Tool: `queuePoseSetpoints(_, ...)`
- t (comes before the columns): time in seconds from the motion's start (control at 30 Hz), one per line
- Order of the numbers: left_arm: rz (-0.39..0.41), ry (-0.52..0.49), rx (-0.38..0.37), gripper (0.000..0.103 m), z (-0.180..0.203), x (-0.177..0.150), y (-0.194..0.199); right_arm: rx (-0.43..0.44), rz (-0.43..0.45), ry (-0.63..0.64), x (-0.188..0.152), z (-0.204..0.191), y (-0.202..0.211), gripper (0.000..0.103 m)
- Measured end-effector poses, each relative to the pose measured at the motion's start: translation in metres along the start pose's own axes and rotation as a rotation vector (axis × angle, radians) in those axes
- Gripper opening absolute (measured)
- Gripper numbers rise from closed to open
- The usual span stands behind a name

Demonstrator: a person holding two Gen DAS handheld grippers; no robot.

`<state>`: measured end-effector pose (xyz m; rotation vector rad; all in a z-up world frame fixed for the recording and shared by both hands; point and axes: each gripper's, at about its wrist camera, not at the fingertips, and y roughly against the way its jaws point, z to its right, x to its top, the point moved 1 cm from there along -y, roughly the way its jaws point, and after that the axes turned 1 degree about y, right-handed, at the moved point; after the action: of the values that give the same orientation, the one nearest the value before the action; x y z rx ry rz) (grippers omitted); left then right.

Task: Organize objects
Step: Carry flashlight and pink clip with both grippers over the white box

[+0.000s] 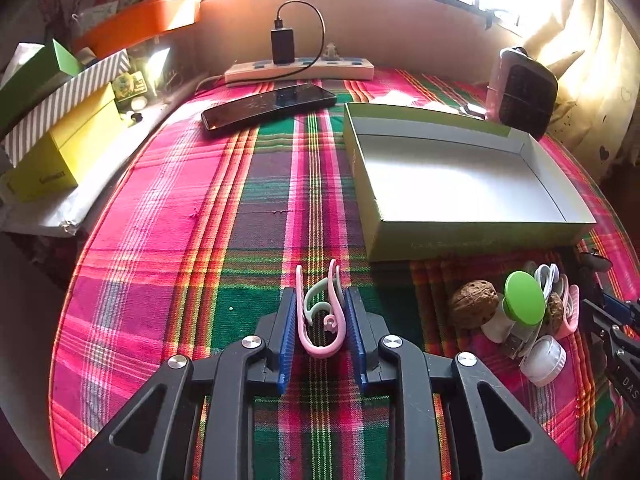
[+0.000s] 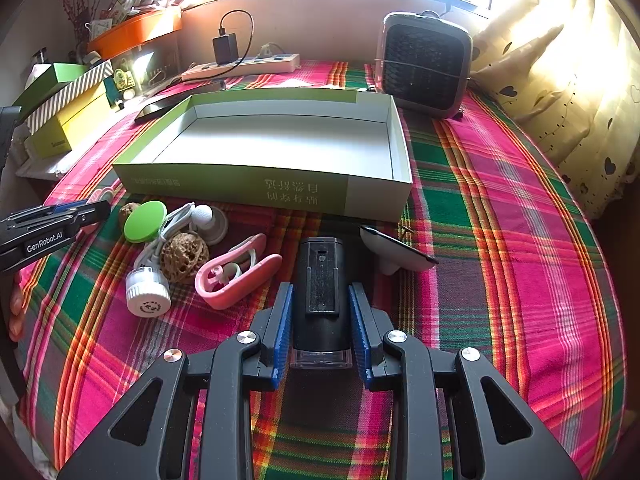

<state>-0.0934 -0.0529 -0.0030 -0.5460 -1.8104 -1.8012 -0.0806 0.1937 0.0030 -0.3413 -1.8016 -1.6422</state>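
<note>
Left tongs (image 1: 321,316) clamped on pink clip (image 1: 320,312), right tongs (image 2: 320,320) on black device (image 2: 320,296), its long axis pointing at empty box (image 2: 256,184), upper centre, right nearer.

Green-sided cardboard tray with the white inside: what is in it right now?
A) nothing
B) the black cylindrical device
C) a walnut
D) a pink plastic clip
A: the green-sided cardboard tray shows only its bare white floor; the black cylindrical device sits between the right hand-held gripper's pads, and the pink plastic clip is in the left hand-held gripper.
</note>
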Motion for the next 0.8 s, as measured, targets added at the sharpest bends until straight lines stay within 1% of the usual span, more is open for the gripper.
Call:
queuePoseSetpoints(0.23, -0.005, -0.011, -0.023, 0.022, 0.004, -0.001, 0.004, 0.005, 0.0, -0.013, 0.0, 0.002, 0.001, 0.028)
queuePoseSetpoints(0.4, 0.011, -0.024, -0.035, 0.021, 0.008, 0.001, 0.012, 0.023, 0.007, -0.023, 0.003, 0.003, 0.006, 0.028)
queuePoseSetpoints(0.53, 0.015, -0.026, -0.059, 0.021, 0.009, 0.005, 0.02, 0.026, 0.019, -0.013, 0.007, 0.0, 0.012, 0.028)
queuePoseSetpoints(0.67, 0.028, -0.055, -0.065, 0.021, 0.015, 0.01, 0.027, 0.038, 0.018, -0.014, 0.013, -0.001, 0.015, 0.028)
queuePoseSetpoints(0.8, 0.037, -0.074, -0.096, 0.021, 0.023, 0.016, 0.034, 0.044, 0.027, -0.015, 0.021, 0.0, 0.019, 0.028)
